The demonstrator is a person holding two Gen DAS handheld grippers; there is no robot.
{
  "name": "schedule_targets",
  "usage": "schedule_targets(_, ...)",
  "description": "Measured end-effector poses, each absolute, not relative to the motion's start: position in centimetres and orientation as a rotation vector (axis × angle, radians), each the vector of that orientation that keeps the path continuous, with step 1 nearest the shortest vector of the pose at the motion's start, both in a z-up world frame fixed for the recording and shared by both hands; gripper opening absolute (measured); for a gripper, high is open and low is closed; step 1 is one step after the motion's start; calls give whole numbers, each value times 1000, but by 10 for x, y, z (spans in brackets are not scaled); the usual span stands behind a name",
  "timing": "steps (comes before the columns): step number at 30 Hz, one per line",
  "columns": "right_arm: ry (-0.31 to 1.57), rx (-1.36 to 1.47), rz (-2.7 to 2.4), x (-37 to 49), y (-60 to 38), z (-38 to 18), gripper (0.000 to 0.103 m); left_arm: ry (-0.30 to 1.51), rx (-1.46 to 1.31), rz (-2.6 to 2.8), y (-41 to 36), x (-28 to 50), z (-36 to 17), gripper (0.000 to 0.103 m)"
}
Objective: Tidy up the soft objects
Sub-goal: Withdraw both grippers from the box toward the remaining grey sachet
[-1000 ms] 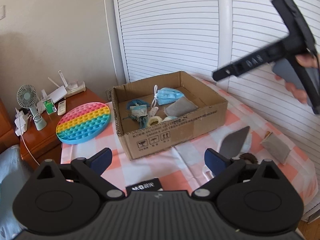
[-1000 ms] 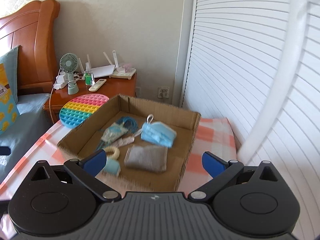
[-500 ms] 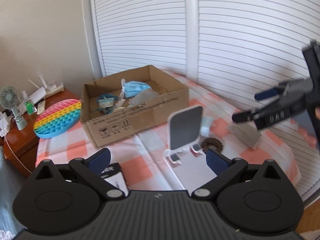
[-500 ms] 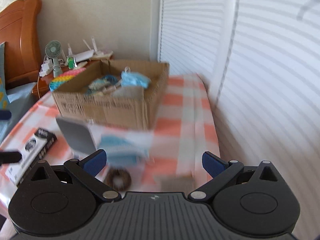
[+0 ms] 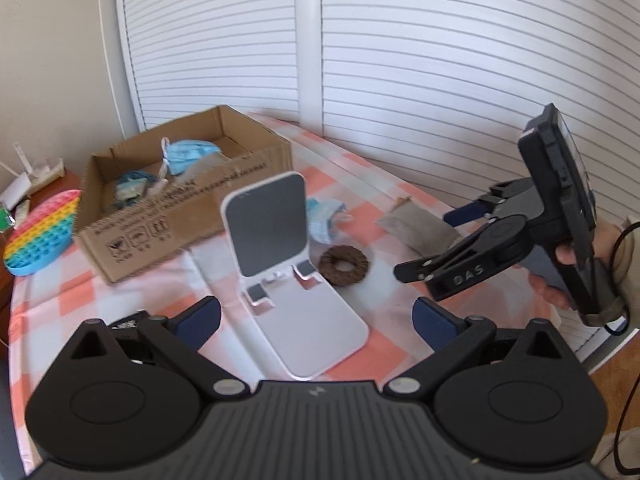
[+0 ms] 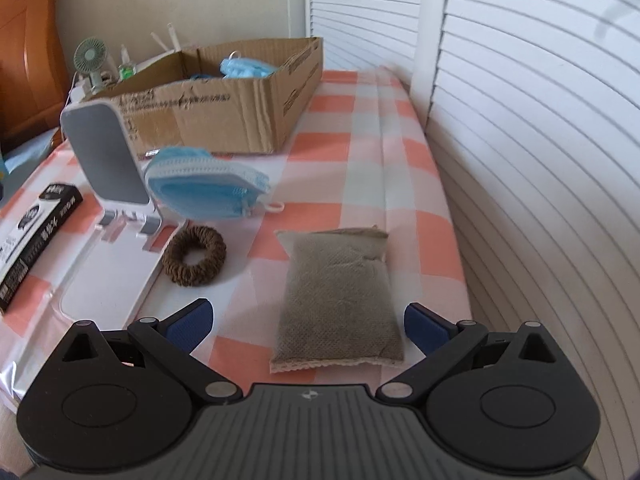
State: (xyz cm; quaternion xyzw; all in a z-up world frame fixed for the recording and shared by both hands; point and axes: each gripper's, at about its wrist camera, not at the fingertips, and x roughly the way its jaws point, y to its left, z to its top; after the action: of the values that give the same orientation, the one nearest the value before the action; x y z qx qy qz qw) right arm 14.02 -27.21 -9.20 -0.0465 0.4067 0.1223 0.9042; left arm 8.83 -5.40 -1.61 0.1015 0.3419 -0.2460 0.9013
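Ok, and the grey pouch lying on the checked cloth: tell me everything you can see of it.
The grey pouch is a soft, rectangular sachet of woven-looking grey-brown fabric, plump in the middle, with flat, paler seams at both short ends. It lies flat on the checked tablecloth, directly ahead of the open right gripper, between its fingers' line but untouched. The brown scrunchie lies apart to its left.

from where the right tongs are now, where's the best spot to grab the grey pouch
Probably across its near half, from above. The grey pouch lies flat on the checked tablecloth, long axis running away from the right tongs, which are open wider than it and nearly lined up. Its plump middle should give the pads more to pinch than the thin seamed ends. The brown scrunchie lies clear to one side.
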Motion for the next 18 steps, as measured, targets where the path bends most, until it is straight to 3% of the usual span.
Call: schedule_targets(18,784,-168,376,134,-282,-102,103,738,325,-699,-107,104,-39,101)
